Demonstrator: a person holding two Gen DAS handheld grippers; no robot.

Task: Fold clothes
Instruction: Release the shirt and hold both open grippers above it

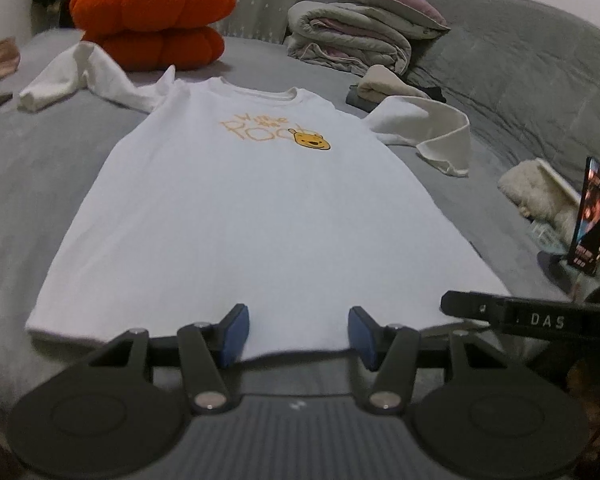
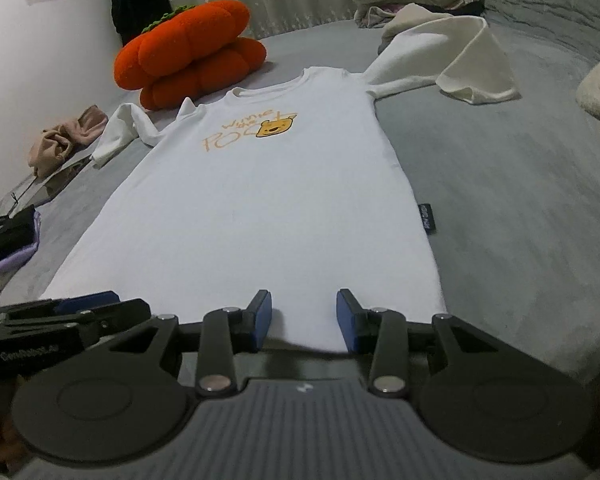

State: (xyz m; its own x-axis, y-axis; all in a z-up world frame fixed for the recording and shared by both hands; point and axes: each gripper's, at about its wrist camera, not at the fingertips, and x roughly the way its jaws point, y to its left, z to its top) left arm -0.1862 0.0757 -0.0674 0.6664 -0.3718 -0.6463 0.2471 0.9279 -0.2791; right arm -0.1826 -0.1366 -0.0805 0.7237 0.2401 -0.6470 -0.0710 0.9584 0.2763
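A white T-shirt (image 1: 236,216) with an orange bear print lies flat, face up, on a grey bed (image 1: 32,168), its hem toward both cameras and its collar toward 2 stacked orange pumpkin cushions (image 1: 152,16) just beyond the collar. The left tool (image 1: 298,334) hovers at the shirt's hem with its 2 blue pads spread; the hem edge sits between them but neither pad presses on it, and whether the pads touch the cloth is hard to tell. The right tool (image 2: 304,320) stands at the hem too, nearer the shirt's right corner, its pads spread apart with cloth between them and no pinch visible. Each tool appears only in part at the other view's edge, cut off by the frame. The shirt's left sleeve (image 1: 80,76) is crumpled outward beside the cushions; the right sleeve (image 2: 452,56) folds up on itself, hiding its underside. A small dark tag (image 2: 427,218) pokes from the shirt's right side seam, its lettering too small to read. Beyond the collar, folded quilts (image 1: 356,28) are stacked. A dark upright card (image 1: 592,216), off the shirt's right edge, carries a blurred picture.
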